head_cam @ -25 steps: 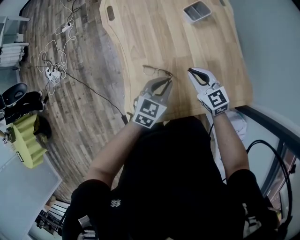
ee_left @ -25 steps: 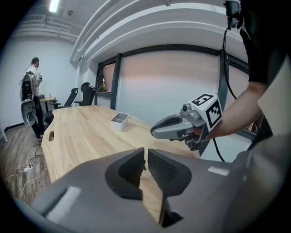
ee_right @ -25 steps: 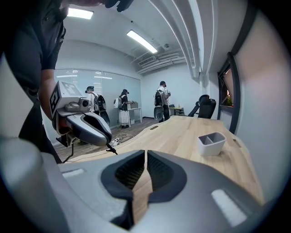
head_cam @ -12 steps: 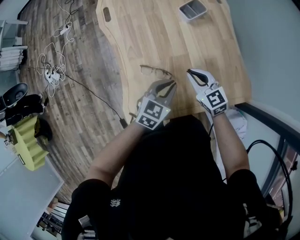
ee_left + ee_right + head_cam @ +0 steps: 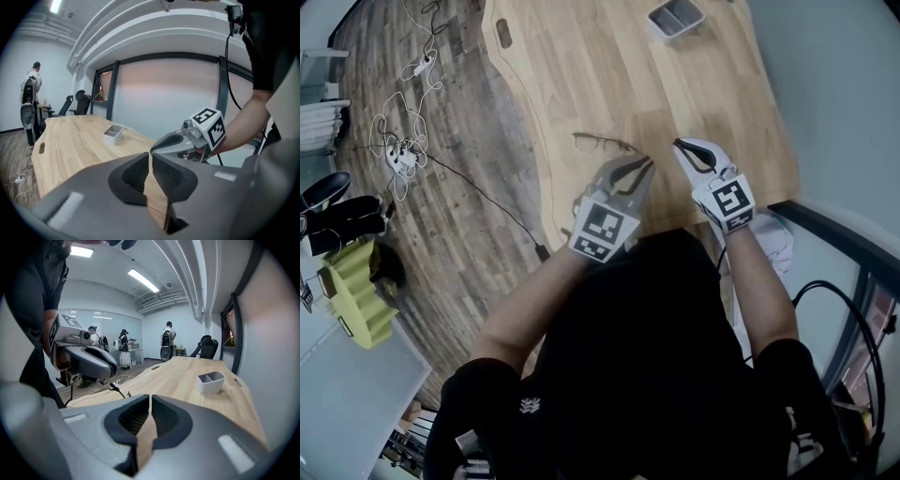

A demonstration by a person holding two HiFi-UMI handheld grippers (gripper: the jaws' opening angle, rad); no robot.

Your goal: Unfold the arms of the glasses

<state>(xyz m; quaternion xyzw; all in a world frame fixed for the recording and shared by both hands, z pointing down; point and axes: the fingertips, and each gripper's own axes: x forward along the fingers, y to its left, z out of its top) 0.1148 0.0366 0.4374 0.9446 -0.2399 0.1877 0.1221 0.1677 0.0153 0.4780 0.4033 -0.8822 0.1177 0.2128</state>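
Faces the near edge of a pale wooden bench (image 5: 581,75), a gripper in each hand. Holds the left gripper (image 5: 645,167) low over that edge, pointing away and slightly down, fingers drawn together at the tips with only a sliver of wood showing between them and nothing caught there. Holds the right gripper (image 5: 679,145) just beside it on the right, fingers likewise closed tip to tip and empty.

Finds the glasses (image 5: 605,142) lying flat on the bench near its front edge, just beyond the left gripper's tips and a little to their left. Cannot tell from the head view whether the tips touch the frame, nor how the arms sit; too thin and small for that.

Shows a small grey two-compartment tray (image 5: 675,19) standing well apart, far up the bench. Shows dark plank floor (image 5: 459,187) to the left of the bench, strewn with white cables (image 5: 403,145). Takes in, through the right gripper view, several people (image 5: 124,350) standing far off at the room's end.
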